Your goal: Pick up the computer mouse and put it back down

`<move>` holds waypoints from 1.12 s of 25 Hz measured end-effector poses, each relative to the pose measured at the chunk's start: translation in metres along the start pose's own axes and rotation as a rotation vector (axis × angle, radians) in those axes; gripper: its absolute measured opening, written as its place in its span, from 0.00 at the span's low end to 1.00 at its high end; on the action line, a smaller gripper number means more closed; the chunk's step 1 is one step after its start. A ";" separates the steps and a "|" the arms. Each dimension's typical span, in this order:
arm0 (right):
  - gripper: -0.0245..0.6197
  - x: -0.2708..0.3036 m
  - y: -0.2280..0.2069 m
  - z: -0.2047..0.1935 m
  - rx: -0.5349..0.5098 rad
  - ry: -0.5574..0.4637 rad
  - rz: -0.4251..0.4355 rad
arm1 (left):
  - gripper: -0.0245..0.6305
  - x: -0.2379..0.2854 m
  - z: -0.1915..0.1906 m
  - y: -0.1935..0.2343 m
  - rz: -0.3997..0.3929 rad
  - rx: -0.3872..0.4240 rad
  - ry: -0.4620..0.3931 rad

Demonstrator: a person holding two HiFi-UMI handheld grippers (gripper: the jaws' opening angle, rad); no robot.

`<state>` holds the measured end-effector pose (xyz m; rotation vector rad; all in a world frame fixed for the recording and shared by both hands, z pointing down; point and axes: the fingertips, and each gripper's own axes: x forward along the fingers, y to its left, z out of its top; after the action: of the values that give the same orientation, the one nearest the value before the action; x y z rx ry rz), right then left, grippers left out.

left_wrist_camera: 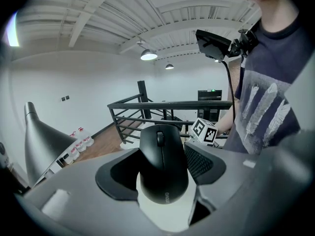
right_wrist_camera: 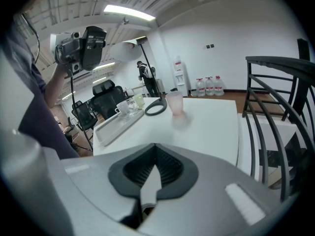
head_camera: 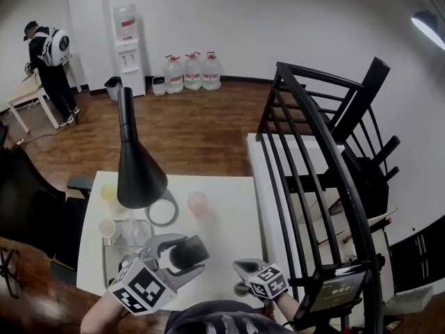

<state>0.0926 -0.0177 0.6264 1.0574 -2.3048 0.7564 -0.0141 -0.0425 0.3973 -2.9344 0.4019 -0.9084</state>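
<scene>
Since our left hand-held gripper (head_camera: pixel 182 257), jaws partly apart, clamps the computer mouse (left_wrist_camera: pixel 163 167) above the surface's (head_camera: pixel 233 221) near edge, only setting it down remains.

white walls (head_camera: pixel 278 19) are closing in the room, and a brown wooden floor (head_camera: pixel 201 131) is stretching out below. a water dispenser (head_camera: pixel 128 47) is standing against the far wall, with three big water bottles (head_camera: pixel 192 72) lining up beside it. a black stair railing (head_camera: pixel 316 152) is sweeping down the right. a ceiling light (head_camera: pixel 427 25) is glowing above, and a white table (head_camera: pixel 229 221) is sitting up front.
</scene>
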 end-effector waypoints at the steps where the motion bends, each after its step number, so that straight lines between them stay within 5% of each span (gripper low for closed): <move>1: 0.04 0.000 0.000 -0.001 0.003 -0.001 -0.001 | 0.49 0.000 0.000 -0.001 -0.001 0.005 -0.001; 11: 0.04 0.002 0.000 0.000 0.006 -0.002 -0.006 | 0.50 -0.005 0.005 0.006 0.026 -0.024 -0.056; 28: 0.04 0.001 -0.003 -0.005 0.028 -0.018 -0.011 | 0.49 0.001 0.004 0.004 0.018 -0.022 -0.026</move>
<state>0.0961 -0.0163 0.6315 1.0927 -2.3079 0.7803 -0.0120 -0.0465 0.3936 -2.9544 0.4386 -0.8682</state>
